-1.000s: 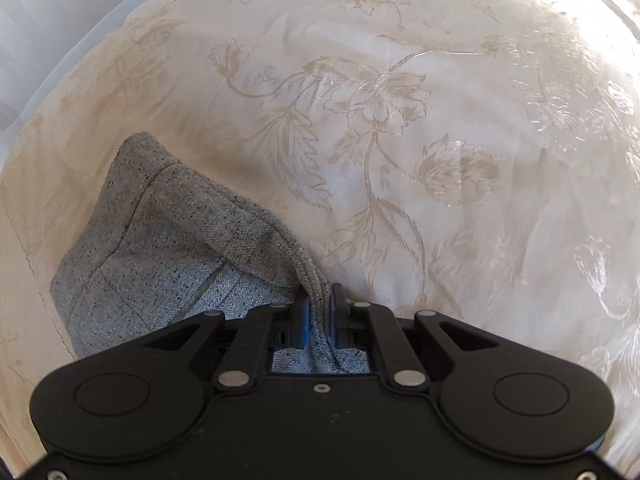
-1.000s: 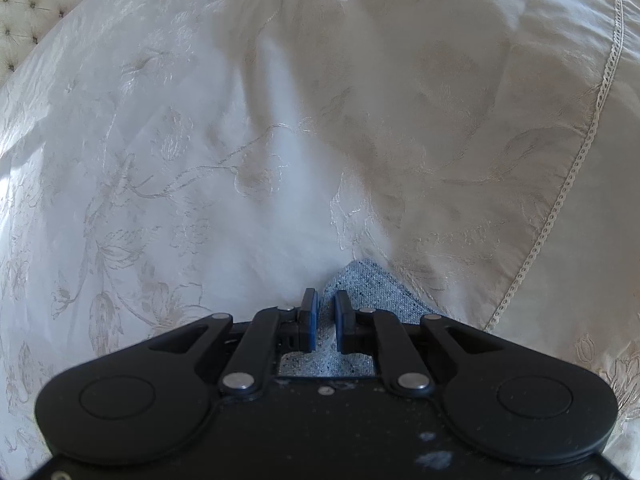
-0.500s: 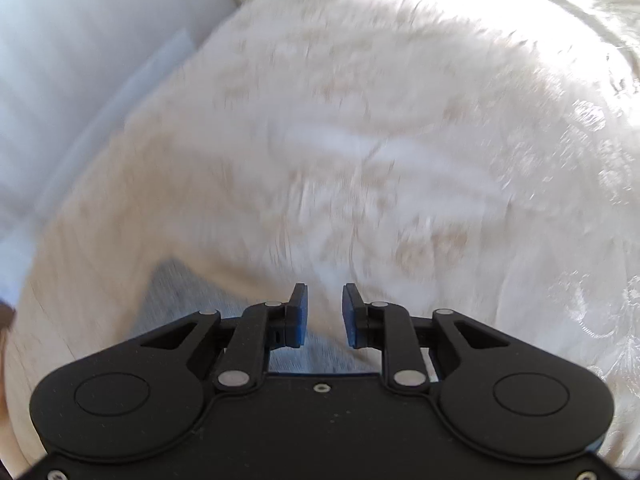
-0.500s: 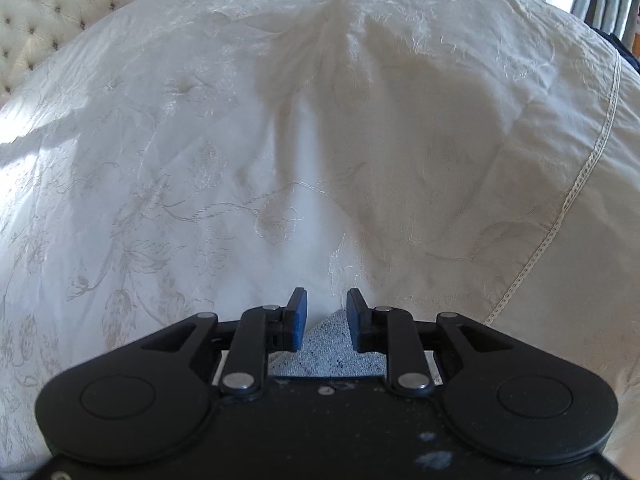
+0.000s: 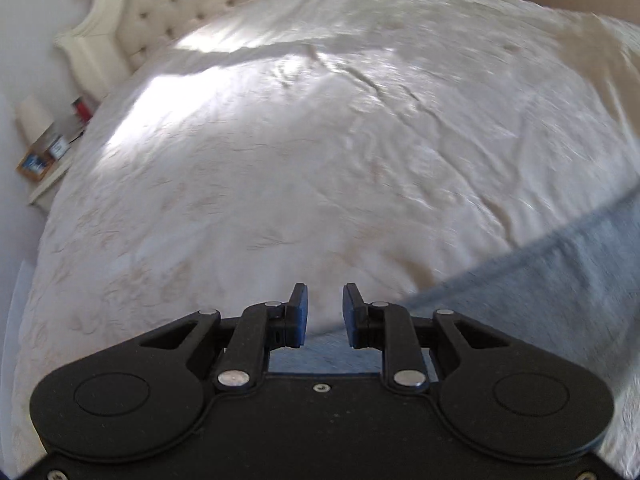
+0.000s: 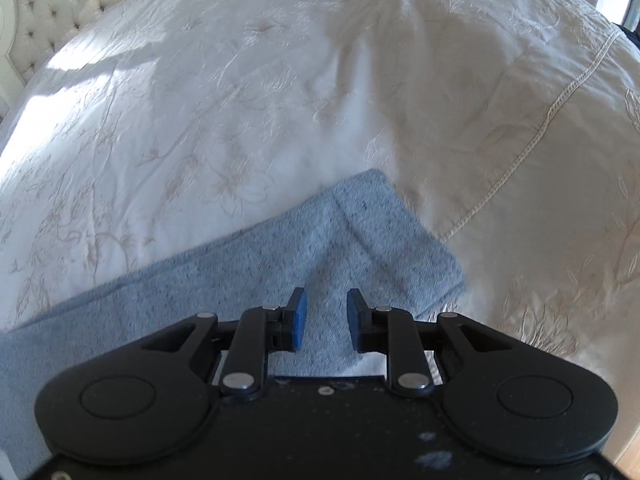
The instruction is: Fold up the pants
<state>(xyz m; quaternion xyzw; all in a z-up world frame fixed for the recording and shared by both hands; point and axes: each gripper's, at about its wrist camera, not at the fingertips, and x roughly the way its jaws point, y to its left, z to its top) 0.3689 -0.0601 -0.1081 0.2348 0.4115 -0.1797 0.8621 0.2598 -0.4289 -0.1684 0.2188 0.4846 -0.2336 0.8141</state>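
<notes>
Both released since a second ago, pants [image 6: 280, 264] lie flat on the bed [image 6: 240, 100]; soft and limp, best pinched at the hem. Left hand-held gripper [image 5: 323, 312] and right hand-held gripper [image 6: 323, 316] gape empty.

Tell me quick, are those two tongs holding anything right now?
Left tongs: open, holding nothing.
Right tongs: open, empty, above the grey pants.

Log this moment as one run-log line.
left gripper: open, empty | right gripper: open, empty | pants: flat on bedspread | phase: released
</notes>
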